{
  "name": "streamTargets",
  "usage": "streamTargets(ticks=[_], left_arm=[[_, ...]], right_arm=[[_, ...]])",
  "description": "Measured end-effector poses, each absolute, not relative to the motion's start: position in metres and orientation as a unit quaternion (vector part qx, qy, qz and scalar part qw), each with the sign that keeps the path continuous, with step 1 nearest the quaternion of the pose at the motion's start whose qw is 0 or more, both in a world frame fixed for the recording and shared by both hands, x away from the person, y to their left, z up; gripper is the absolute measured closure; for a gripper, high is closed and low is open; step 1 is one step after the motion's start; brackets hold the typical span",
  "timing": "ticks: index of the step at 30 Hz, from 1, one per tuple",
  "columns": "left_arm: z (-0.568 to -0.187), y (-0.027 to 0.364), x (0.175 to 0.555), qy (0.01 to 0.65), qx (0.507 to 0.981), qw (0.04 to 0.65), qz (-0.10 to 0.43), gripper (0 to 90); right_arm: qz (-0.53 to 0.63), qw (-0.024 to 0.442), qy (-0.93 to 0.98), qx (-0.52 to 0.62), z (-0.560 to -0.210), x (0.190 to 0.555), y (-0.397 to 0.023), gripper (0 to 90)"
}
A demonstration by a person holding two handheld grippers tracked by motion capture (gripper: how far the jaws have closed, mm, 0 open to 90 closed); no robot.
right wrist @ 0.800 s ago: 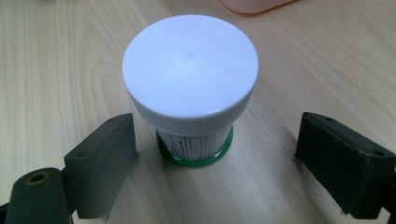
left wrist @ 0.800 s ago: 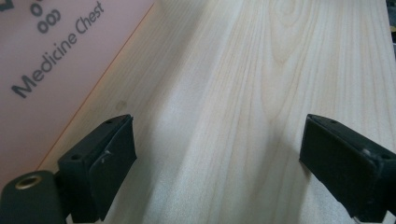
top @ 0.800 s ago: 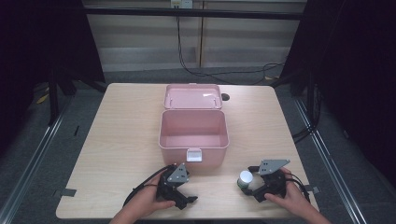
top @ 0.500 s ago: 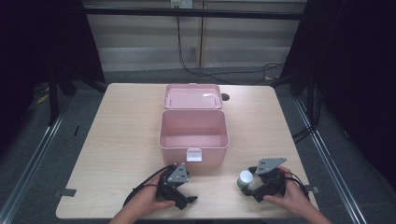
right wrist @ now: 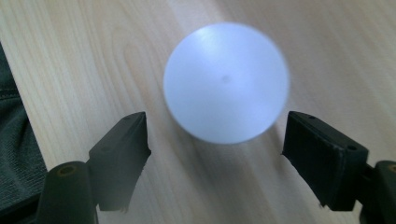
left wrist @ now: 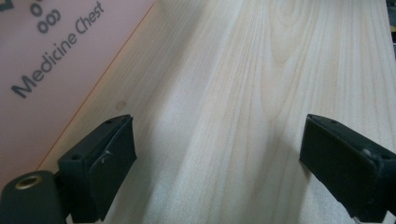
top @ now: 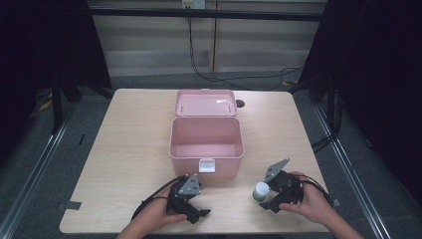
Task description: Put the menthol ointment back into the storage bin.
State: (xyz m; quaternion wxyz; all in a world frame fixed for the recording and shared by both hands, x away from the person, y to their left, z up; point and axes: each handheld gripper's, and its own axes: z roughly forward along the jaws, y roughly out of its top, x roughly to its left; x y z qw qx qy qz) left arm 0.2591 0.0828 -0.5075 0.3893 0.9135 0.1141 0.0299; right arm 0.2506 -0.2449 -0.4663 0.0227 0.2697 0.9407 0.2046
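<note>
standing open on the table (top: 124, 129), the pink medicine chest (top: 206, 149) holds nothing.

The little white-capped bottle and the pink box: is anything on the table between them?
No. In the high view only bare wooden table lies between the bottle and the open pink box.

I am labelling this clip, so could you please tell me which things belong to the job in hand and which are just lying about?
In the job:
- white-capped bottle
- right hand-held gripper, jaws open around the bottle's cap
- pink medicine chest, lid open

Lying about:
- left hand-held gripper, open, holding nothing
- black cable on the floor behind the table
</note>
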Motion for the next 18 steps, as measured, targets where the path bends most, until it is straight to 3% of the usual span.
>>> streamTargets(ticks=[6,18], left_arm=[[-0.508,0.083,0.259,0.115,0.913,0.389,0.030,9.8],[-0.508,0.083,0.259,0.115,0.913,0.389,0.030,9.8]], right_arm=[[0.189,0.006,0.942,0.275,-0.448,0.258,-0.239,29.0],[0.140,-0.017,0.953,0.268,-0.432,0.267,-0.224,32.6]])
